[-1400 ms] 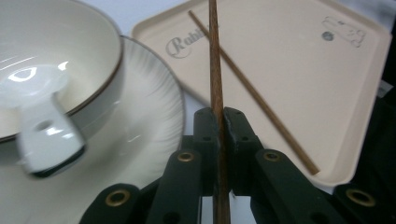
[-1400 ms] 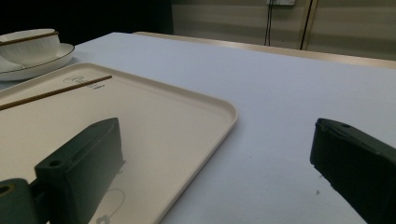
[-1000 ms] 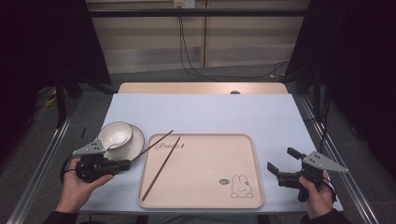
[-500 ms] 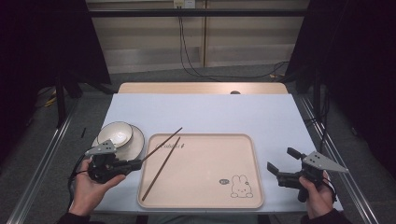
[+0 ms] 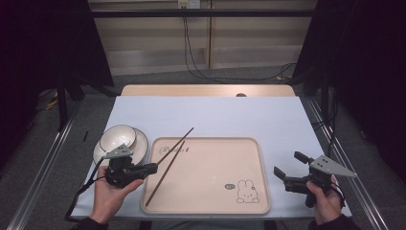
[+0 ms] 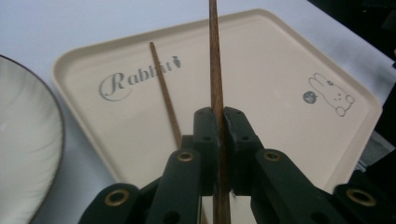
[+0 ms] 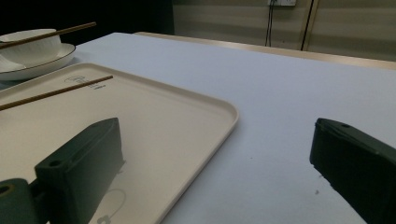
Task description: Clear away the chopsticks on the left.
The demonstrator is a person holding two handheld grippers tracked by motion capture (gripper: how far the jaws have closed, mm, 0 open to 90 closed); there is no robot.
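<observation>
Because the left gripper [image 5: 154, 167] has its jaws closed on one chopstick [image 5: 186, 134], I treat that stick as the working item. In the left gripper view the pads [image 6: 233, 128] press it from both sides, low on its length.

1. Axis. The held chopstick runs diagonally in the high view, from the jaws at the tray's [image 5: 210, 177] near-left part up and to the right. Its far tip passes beyond the tray's far rim and stands over the table [image 5: 215, 115]. In the right gripper view it appears raised above the tray.
2. Second chopstick [image 5: 163, 177]. It lies flat inside the tray, nearly parallel to the held one and just to its left in the left gripper view. Its far tip ends beside the printed word.
3. Nearer hand. The left gripper is at the sticks. The right gripper [image 5: 288, 164] rests well apart, off the tray's right rim, with its jaws spread and nothing between them.
4. Containers. The bowl [image 5: 117, 136] sits on a saucer [image 5: 140, 143] just left of the tray and behind the left hand. As far as I can see, both hold nothing. The tray holds the second chopstick and nothing else.

I judge that any next carry turns on this long diagonal axis. I must swing the far tip clear of the bowl's rim, and the low grip gives little control of that tip.
</observation>
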